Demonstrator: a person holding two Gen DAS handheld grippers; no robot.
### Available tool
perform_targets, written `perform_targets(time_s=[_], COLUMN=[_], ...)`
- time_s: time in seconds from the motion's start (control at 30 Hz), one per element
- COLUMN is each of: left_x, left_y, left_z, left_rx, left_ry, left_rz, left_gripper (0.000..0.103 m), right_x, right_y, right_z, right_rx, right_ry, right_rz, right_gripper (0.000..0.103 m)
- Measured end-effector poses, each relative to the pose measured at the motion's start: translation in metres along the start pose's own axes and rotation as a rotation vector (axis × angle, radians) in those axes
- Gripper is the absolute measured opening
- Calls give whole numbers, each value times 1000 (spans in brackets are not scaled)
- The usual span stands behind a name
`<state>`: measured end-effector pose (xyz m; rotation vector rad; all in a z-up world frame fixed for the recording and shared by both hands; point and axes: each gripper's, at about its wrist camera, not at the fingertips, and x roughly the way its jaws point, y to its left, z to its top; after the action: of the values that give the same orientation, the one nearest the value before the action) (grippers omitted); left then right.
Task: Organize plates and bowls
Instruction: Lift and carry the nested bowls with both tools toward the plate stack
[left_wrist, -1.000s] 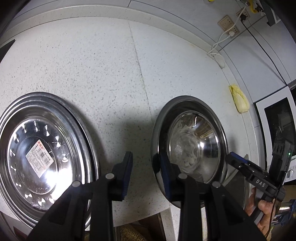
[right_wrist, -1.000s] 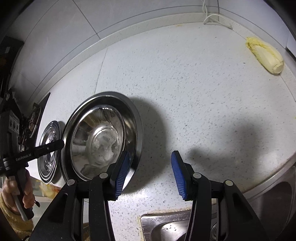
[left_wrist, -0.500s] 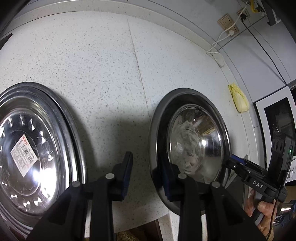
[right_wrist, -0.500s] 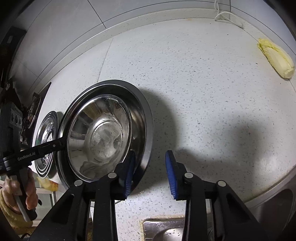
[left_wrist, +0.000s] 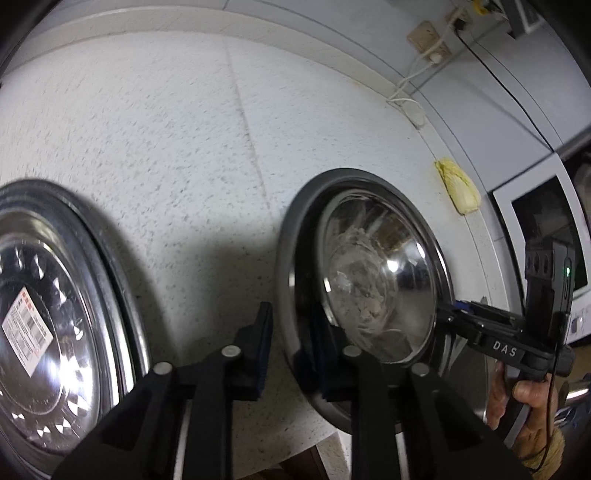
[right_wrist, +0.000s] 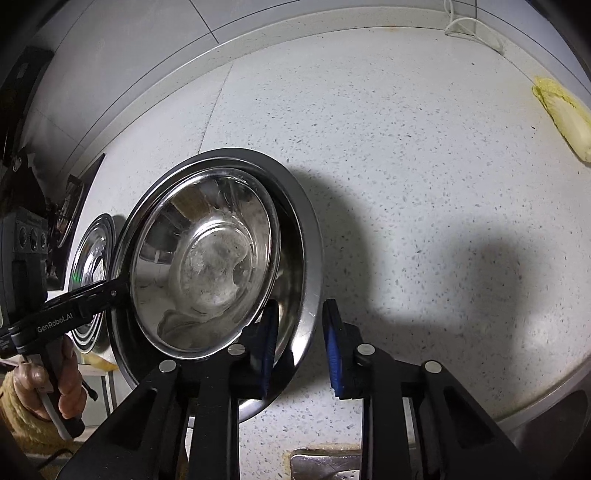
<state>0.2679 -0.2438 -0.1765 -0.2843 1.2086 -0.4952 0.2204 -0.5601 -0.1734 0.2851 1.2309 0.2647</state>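
Left fingers (left_wrist: 291, 343) and right fingers (right_wrist: 300, 345) parted, straddling bowl (right_wrist: 207, 273) rim; neither clamped.

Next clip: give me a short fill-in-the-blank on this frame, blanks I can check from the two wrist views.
The bowl on the counter is made of ____.
The plate beside it carries a ____ sticker.
Both hand-held grippers straddle the bowl's ____: left hand-held gripper, right hand-held gripper.
The cabbage is ____ in colour.

Missing: metal; barcode; rim; yellow

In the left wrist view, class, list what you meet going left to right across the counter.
Plate with barcode sticker → left tool → steel bowl → yellow cabbage piece → right tool reaching the bowl's rim, its handle beyond.
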Motion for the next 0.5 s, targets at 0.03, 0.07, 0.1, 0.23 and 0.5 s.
perform_targets(time_s=[0.03, 0.07, 0.1, 0.23, 0.5], left_x=[0, 0, 1, 1, 2], left_y=[-3, -5, -6, -6, -13], left_z=[0, 0, 0, 1, -2], left_rx=[14, 23, 28, 34, 63], left_ry=[-2, -5, -7, -7, -16], left_rz=[7, 12, 13, 9, 29], left_gripper=[15, 15, 15, 15, 14], right_x=[0, 0, -1, -4, -9], right_y=[0, 1, 2, 2, -2], right_z=[0, -1, -1, -4, -8], right_rx=[-1, -5, -13, -11, 5], right_ry=[-3, -7, -14, -25, -47], right_rz=[6, 8, 8, 13, 24], right_gripper=[18, 14, 15, 15, 14])
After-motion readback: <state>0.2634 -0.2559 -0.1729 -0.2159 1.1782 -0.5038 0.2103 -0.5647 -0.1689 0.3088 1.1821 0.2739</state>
